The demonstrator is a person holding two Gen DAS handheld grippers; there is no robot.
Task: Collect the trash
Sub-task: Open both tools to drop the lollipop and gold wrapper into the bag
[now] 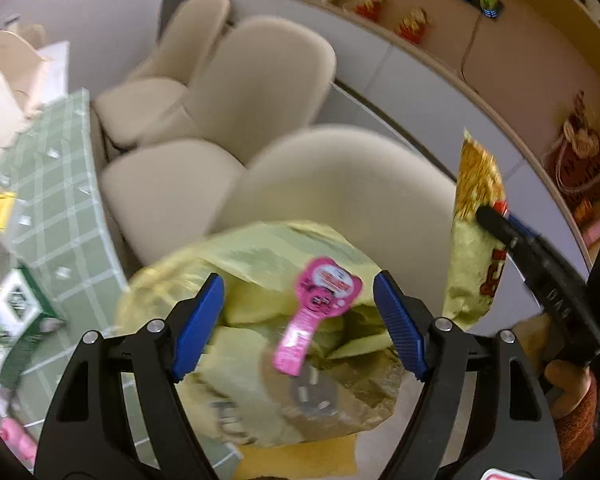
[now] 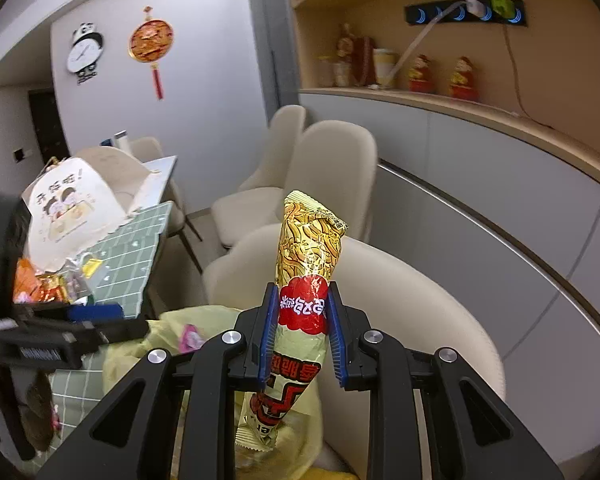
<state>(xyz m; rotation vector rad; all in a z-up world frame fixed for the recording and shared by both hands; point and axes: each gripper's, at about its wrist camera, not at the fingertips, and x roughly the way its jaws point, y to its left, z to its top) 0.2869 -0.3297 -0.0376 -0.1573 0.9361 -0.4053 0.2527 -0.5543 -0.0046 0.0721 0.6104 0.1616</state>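
A pale yellow plastic trash bag (image 1: 268, 344) hangs open at the table's edge in the left wrist view, with a pink wrapper (image 1: 320, 308) in its mouth. My left gripper (image 1: 300, 328) is open, its blue pads (image 1: 198, 328) on either side of the pink wrapper and apart from it. My right gripper (image 2: 303, 336) is shut on a yellow and red noodle snack packet (image 2: 306, 280), held upright above the trash bag (image 2: 172, 332). The packet (image 1: 474, 240) and right gripper also show at the right of the left wrist view.
A green checked tablecloth (image 1: 56, 184) covers the table on the left, with a green and white carton (image 1: 16, 308), a paper bag (image 2: 68, 208) and several snack wrappers (image 2: 44, 280). Beige chairs (image 1: 260, 92) stand behind. A cabinet and shelf (image 2: 480, 120) run along the right.
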